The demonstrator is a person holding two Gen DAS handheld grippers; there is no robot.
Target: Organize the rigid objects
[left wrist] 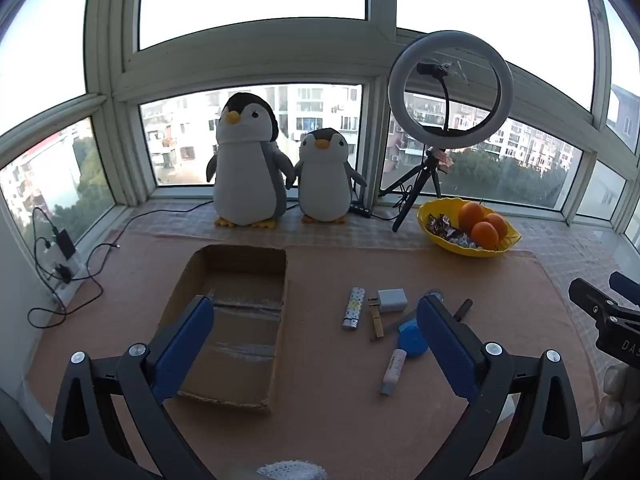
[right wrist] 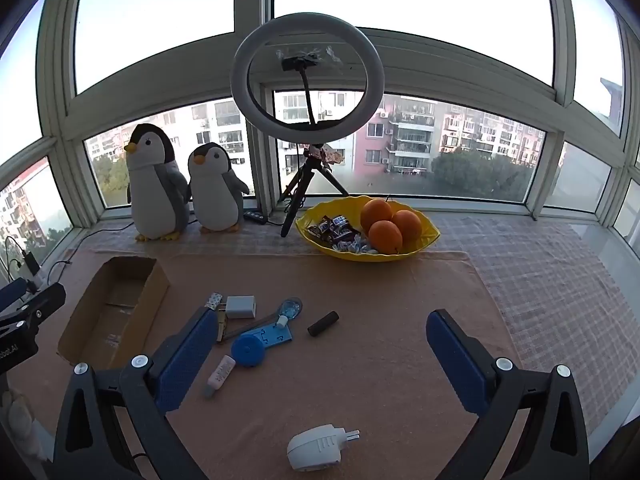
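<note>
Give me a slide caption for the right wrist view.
Open right gripper hovers over small items beside an empty cardboard box on the mat.

"DAS" on right gripper [left wrist: 616,320] (partial)

The left gripper [left wrist: 316,344] tilts downward with its blue-padded jaws spread wide and nothing between them. The right gripper [right wrist: 322,360] matches that pose, angled down, jaws wide apart and empty. Each one shows at the edge of the other's view.
</note>
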